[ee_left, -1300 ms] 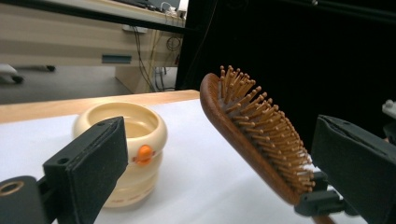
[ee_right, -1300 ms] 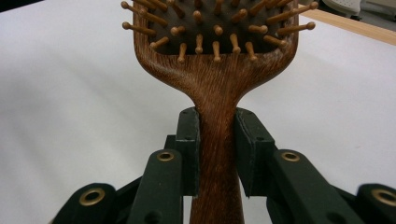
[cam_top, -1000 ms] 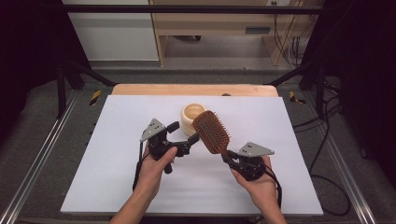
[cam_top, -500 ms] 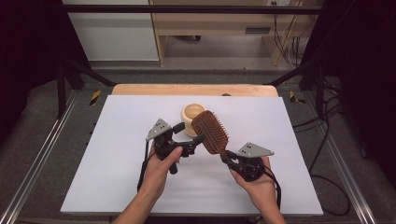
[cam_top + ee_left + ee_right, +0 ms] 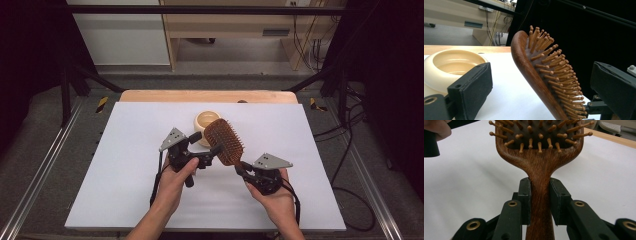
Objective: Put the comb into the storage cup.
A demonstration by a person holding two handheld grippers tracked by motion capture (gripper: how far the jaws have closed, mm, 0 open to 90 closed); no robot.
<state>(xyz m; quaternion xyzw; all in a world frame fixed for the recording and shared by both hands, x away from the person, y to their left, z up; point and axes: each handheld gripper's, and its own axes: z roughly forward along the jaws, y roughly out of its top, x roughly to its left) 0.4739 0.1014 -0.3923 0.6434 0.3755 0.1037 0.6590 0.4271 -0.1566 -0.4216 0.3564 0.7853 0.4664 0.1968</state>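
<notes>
We see the bench (image 5: pixel 125 190), covered by a white sheet with a strip of bare wood along its far edge, carrying all items. Above its middle, we hold the brush (image 5: pixel 224 142), a wooden paddle type with wooden pins; it is lifted off the bench, its head tilted up and away, pins facing the right side of the high view. Just behind the brush head, a cream bowl (image 5: pixel 205 120) stands on the bench; in the left gripper view the bowl (image 5: pixel 451 65) appears behind the left jaw. The right gripper (image 5: pixel 246 172), in our right hand (image 5: pixel 277 197), has its jaws pinching the brush handle; in the right gripper view both pads press the handle's sides just below the neck of the brush (image 5: pixel 540 170). The left gripper (image 5: pixel 207 145), in our left hand (image 5: pixel 175 175), has its jaws spread. In the left gripper view the brush (image 5: pixel 536 75) stands between the two jaws, its wooden back toward the left jaw and its pins toward the right jaw, with clear gaps on both sides, so neither pad touches it.
</notes>
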